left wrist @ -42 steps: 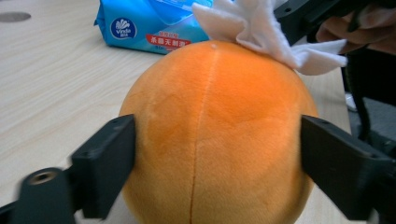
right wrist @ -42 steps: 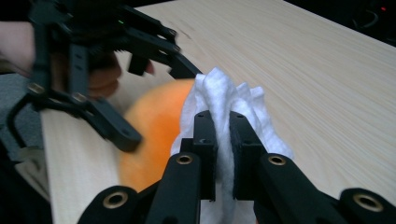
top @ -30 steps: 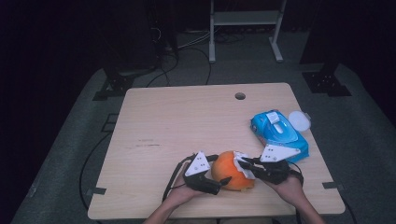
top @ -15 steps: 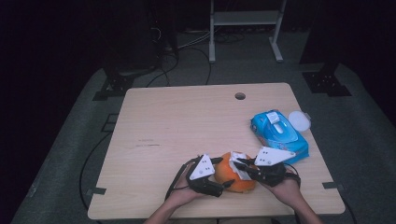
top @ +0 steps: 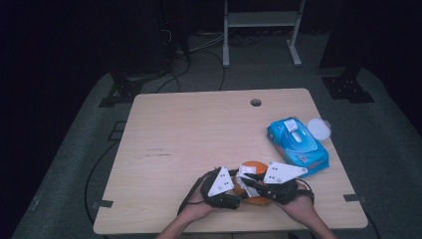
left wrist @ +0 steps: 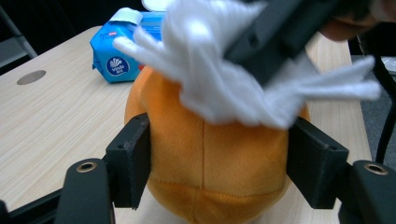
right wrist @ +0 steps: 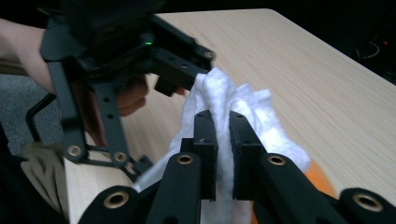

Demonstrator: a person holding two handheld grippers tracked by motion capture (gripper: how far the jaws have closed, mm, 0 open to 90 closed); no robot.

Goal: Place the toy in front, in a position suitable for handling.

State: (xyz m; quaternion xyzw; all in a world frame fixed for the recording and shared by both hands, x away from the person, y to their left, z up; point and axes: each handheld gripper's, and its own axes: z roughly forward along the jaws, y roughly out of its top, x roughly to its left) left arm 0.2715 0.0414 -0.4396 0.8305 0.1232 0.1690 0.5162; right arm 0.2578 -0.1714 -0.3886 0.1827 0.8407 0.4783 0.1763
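Observation:
An orange plush ball [left wrist: 219, 158] rests on the wooden table [top: 199, 129] near its front edge. My left gripper [left wrist: 223, 165] has just been closing, and its pads [left wrist: 130, 163] now press on both sides of the ball. My right gripper [right wrist: 222, 140] is shut on a crumpled white wipe [right wrist: 252, 112] and holds it against the top of the ball. From above, the left gripper [top: 239, 193] and the right gripper [top: 248, 180] meet over the orange ball [top: 253, 165], with the wipe [top: 245, 172] between them.
A blue pack of wipes [top: 297, 147] lies at the table's right side, with a round white lid [top: 318, 129] behind it. A cable hole [top: 256, 102] sits near the far edge. Cables and a metal stand are on the floor beyond.
The left jaws have closed in onto the orange ball. The right gripper with the wipe has shifted a little over the ball's top.

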